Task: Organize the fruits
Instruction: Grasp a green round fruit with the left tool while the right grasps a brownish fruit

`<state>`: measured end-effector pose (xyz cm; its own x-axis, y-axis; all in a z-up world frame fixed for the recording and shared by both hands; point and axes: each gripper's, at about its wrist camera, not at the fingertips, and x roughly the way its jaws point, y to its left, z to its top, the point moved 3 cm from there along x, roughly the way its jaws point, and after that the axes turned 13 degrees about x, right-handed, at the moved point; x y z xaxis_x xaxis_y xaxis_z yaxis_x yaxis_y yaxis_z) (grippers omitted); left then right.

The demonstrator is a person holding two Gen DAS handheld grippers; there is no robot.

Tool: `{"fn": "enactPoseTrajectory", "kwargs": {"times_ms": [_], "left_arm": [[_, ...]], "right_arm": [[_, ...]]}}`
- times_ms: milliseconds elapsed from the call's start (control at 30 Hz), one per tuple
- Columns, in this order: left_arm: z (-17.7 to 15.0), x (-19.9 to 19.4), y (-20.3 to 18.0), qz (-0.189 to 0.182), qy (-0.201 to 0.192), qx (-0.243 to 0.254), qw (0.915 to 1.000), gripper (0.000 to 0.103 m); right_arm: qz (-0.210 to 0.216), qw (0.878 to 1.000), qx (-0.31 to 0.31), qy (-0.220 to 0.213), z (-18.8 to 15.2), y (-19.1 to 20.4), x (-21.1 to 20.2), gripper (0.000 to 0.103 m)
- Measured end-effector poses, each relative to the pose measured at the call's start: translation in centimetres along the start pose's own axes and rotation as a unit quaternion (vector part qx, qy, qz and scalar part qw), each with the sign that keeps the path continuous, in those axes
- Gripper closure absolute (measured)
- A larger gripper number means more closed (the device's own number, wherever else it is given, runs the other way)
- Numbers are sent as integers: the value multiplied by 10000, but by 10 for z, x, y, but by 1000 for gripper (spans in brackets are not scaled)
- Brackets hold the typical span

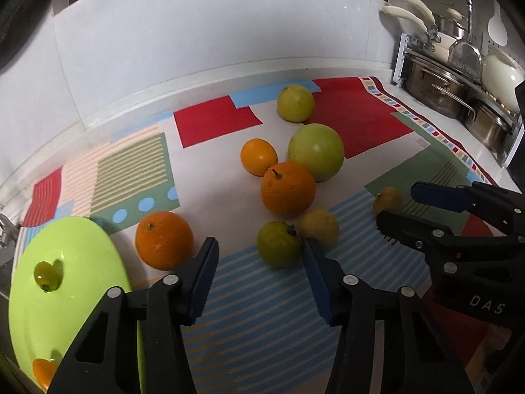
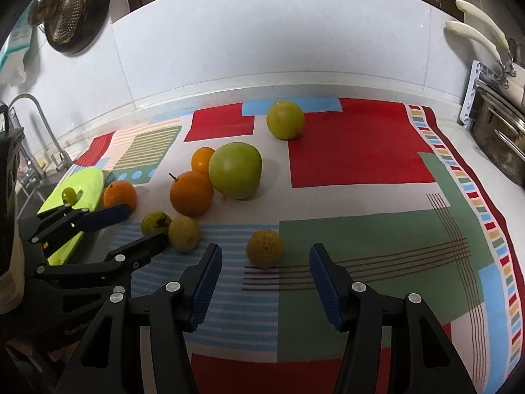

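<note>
Several fruits lie on a patterned cloth [image 2: 354, 151]: oranges [image 1: 288, 188], a big green fruit [image 1: 316, 151] and small yellow-green ones. My left gripper [image 1: 259, 272] is open. A small green fruit [image 1: 278, 244] sits just ahead of its tips, close to the right pad, with an orange [image 1: 164, 239] beside the left pad. My right gripper [image 2: 264, 269] is open too, and a yellow speckled fruit [image 2: 265, 248] lies between its tips, untouched. A lime-green plate [image 1: 75, 295] at the left holds a small green fruit [image 1: 46, 275] and an orange piece [image 1: 42, 372].
A rack of steel pots [image 1: 459, 95] and cream-handled pans stands at the right end of the counter. A tap [image 2: 36, 131] and sink lie beyond the plate at the left. The white tiled wall [image 2: 262, 39] closes the back, with a colander [image 2: 65, 10] hanging on it.
</note>
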<state>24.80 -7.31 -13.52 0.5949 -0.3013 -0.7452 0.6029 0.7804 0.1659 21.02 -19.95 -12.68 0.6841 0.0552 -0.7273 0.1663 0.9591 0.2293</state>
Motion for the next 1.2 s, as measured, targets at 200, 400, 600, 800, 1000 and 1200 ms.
{"fn": "enactPoseTrajectory", "kwargs": {"times_ms": [200,400,600,800,1000,1200], "left_arm": [[2,9,2,-221,137,-99,9996,67],[2,10,3,-278,136,-146,9994,73],[0,5,3,-176,100,-131,9997,73],[-2,-10,5,-118,23,-220,9997,73],[-4,-30,8,76,-99,-271,9996,73],[-11,-55,11,141,-237,-405,9988,73]], "right_arm": [[46,10000,-24,83,1,5,7,55],[21,9999,-80,135,1,7,13,67],[-40,9998,-146,107,0,7,12,76],[24,9998,-171,25,-1,11,2,76],[119,9995,-260,-158,-2,21,-16,76],[203,9984,-395,-338,-5,35,-38,76]]}}
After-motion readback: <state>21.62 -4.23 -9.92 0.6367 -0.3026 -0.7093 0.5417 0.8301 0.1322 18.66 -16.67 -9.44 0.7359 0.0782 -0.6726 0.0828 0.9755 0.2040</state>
